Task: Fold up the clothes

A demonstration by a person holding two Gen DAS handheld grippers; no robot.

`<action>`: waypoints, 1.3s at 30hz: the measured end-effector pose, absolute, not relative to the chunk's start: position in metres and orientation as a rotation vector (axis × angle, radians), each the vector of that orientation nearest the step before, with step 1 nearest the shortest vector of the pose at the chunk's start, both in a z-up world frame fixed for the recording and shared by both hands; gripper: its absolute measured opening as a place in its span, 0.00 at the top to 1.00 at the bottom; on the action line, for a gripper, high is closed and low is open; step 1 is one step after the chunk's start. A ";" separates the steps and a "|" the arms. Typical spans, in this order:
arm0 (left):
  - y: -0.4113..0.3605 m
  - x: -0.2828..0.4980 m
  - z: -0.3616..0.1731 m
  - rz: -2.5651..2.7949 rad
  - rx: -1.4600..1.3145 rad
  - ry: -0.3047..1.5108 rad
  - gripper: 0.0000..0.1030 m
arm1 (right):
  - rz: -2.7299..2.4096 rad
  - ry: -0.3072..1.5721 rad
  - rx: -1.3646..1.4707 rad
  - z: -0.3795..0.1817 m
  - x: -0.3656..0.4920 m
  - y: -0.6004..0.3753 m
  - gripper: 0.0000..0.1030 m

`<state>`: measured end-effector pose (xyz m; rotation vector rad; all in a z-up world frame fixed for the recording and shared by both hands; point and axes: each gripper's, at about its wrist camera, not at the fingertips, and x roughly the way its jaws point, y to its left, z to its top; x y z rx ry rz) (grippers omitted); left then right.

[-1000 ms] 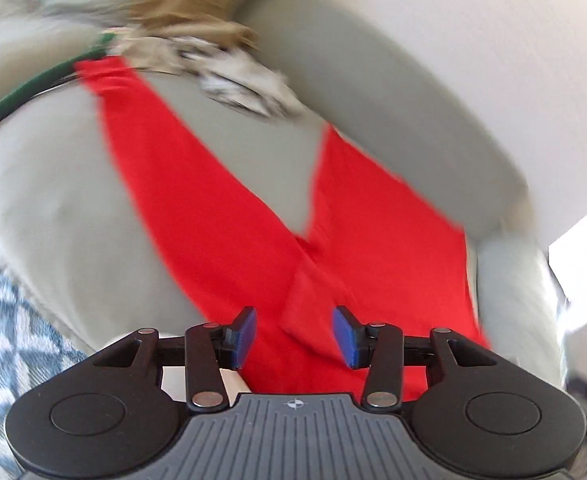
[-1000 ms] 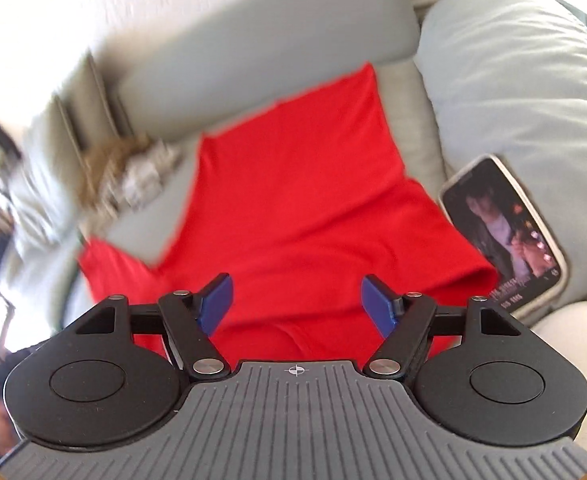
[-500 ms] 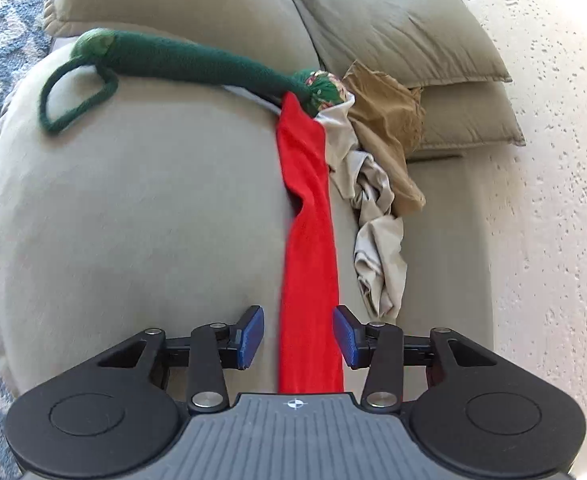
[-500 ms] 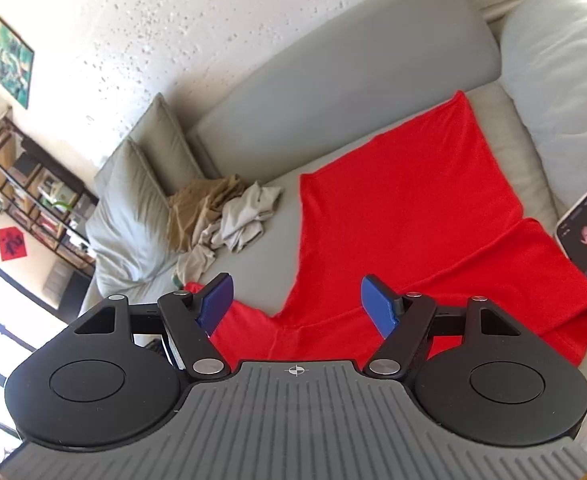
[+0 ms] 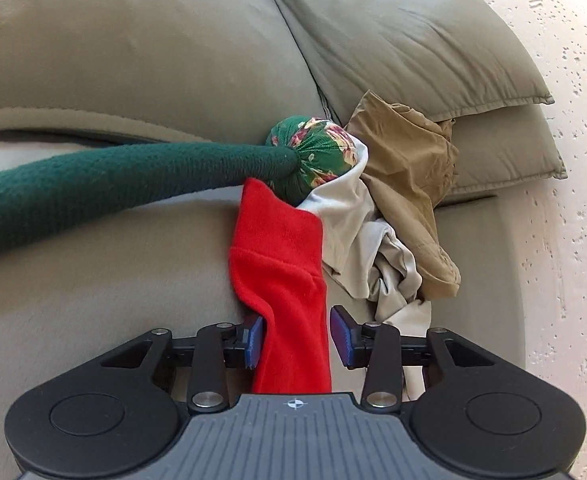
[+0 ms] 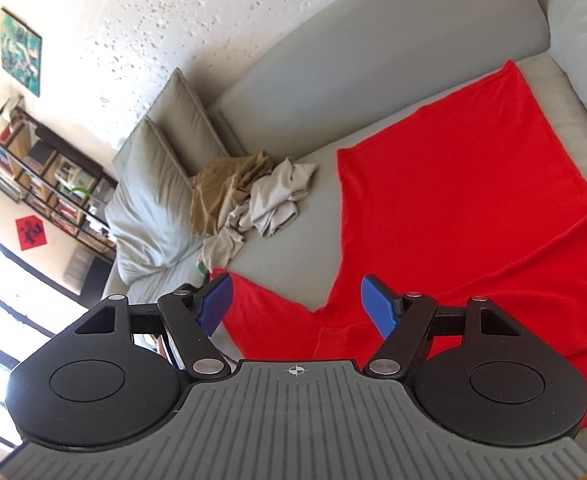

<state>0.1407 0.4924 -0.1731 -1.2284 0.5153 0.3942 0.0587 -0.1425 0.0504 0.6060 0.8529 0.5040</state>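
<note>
Red garment (image 6: 445,208): 1 piece, spread flat over the sofa seat (image 6: 289,248), body smoothed for folding, 1 sleeve (image 5: 289,264) trailing toward the armrest end. Left gripper (image 5: 295,338): jaws open, straddling that sleeve, the cloth between the pads but not pinched; judged ready to close and carry the sleeve inward. Right gripper (image 6: 295,306): jaws wide, holding nothing, poised above the garment's near edge. Nearby, well clear of the body: tan garment (image 6: 229,188) and pale garment (image 6: 277,196), heaped unfolded against 2 cushions (image 6: 153,184); green cord (image 5: 105,184), lying across the armrest, its knob touching the sleeve end.
</note>
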 end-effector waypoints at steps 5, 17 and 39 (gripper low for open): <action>0.496 0.148 -0.170 0.434 -1.173 0.537 0.91 | 0.520 0.884 0.567 0.045 0.059 -0.132 0.29; 0.430 0.122 -0.058 0.311 -0.749 0.485 0.97 | 0.490 0.840 0.609 0.045 0.033 -0.168 0.29; -0.079 0.030 -0.042 -0.042 0.220 0.499 0.87 | 0.241 0.751 0.896 0.001 -0.037 -0.345 0.28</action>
